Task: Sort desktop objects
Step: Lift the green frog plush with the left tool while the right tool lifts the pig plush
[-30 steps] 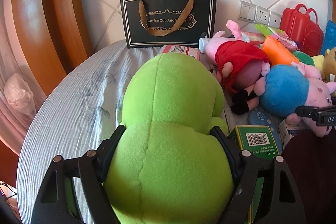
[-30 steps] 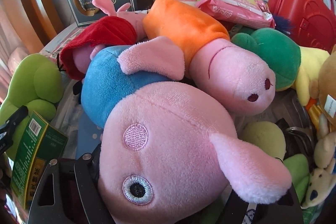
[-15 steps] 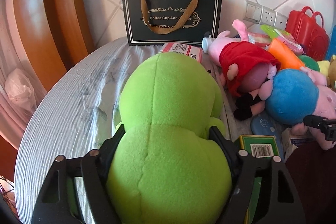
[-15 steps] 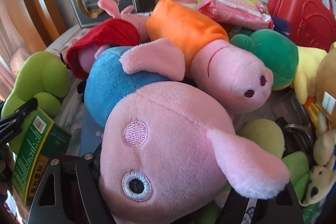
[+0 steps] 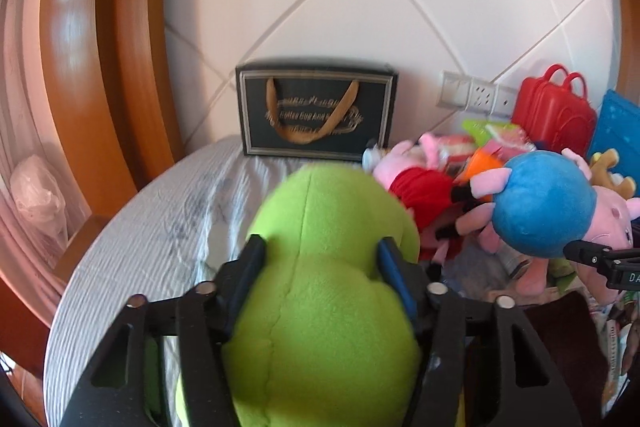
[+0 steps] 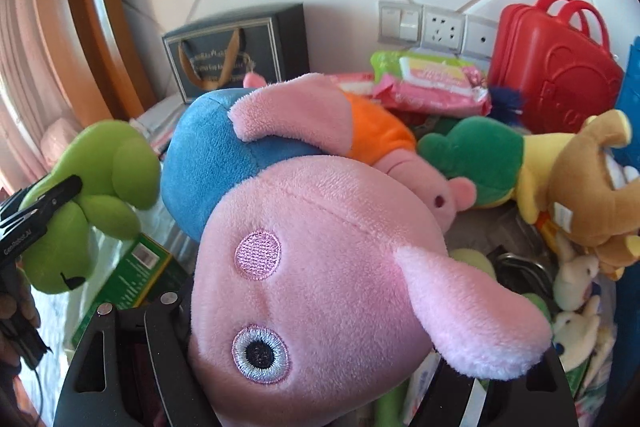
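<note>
A lime-green plush toy (image 5: 320, 291) fills my left gripper (image 5: 322, 267); its jaws are closing, and the pads dent the plush's sides. The toy hangs above the striped tablecloth (image 5: 160, 219). The right wrist view shows the same green plush (image 6: 100, 187) at the left, with the left gripper's fingers (image 6: 44, 207) on it. My right gripper (image 6: 320, 327) is shut on a pink pig plush in a blue shirt (image 6: 312, 267). Its head hides the fingertips. In the left wrist view the pig's blue body (image 5: 544, 203) hangs above the toy pile.
A dark gift bag (image 5: 316, 115) stands against the wall, with a red toy case (image 5: 554, 111) to its right. Beneath lie an orange-clad pig (image 6: 380, 135), a green-and-yellow plush (image 6: 480, 155), a brown plush (image 6: 592, 187), wipes packs (image 6: 432, 83) and a green box (image 6: 136, 275).
Both grippers have risen with their toys. The left jaws have squeezed much narrower into the green plush. The blue-shirted pig has come up off the pile.
</note>
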Available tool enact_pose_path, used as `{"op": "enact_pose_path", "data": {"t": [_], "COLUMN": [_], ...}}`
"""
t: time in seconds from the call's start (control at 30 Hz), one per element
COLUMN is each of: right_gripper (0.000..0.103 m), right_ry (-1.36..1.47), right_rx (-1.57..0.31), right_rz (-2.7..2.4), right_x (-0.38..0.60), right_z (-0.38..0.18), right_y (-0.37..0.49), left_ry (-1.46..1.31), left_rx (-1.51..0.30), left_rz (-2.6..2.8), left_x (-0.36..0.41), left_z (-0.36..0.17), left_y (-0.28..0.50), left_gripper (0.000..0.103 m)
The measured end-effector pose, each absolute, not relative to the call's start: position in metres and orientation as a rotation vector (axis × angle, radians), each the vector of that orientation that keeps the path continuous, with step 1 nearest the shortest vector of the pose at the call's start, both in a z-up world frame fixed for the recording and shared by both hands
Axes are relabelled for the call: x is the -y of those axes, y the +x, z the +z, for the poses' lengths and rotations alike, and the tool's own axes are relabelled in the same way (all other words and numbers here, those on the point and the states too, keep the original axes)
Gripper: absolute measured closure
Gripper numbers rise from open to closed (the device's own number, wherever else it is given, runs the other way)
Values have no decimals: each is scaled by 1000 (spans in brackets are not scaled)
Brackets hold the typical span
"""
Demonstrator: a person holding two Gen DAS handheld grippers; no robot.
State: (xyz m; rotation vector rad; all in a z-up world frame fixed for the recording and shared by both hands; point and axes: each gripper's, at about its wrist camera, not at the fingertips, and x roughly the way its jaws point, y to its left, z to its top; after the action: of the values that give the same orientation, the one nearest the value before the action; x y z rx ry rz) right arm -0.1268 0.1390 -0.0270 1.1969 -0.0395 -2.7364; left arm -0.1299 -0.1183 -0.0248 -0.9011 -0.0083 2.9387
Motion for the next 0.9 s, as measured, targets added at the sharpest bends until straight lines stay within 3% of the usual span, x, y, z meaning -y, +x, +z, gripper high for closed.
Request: {"op": "enact_pose_path", "data": {"t": [0.03,0.27,0.3,0.37,0.4,0.43,0.6,0.9], "right_gripper": [23,22,22,22,22,22,22,22], "right_ry": [1181,1155,1152,1147,1139,1134,1124,1102], "right_rx": [50,86,94,102,97,96,88,86], "right_rz": [-2746,-2788,-2791,-2787,-2787,-2782,-2775,-2782], "right_x": [-142,-159,-160,-160,-158,-156,-148,-141], "right_z": [-20,1,1,2,3,3,3,9], "right_y": [-122,-98,-95,-89,-86,-83,-80,-83], "left_ry": [-890,-962,-989,-1051,-1088,-1093,-1242,-1337], "left_rx": [-34,-56,-72,-48,-27,-21,-63,-91], "left_rz": [2958,2880,2883,2858,2843,2839,2799,2799], "left_x": [113,104,106,114,119,121,126,119], "left_z": [-16,-9,-17,-35,-44,-51,-86,-111], "left_y": [-128,-115,-111,-104,-102,-100,-112,-138], "left_gripper": [95,98,93,53,20,6,0,0]}}
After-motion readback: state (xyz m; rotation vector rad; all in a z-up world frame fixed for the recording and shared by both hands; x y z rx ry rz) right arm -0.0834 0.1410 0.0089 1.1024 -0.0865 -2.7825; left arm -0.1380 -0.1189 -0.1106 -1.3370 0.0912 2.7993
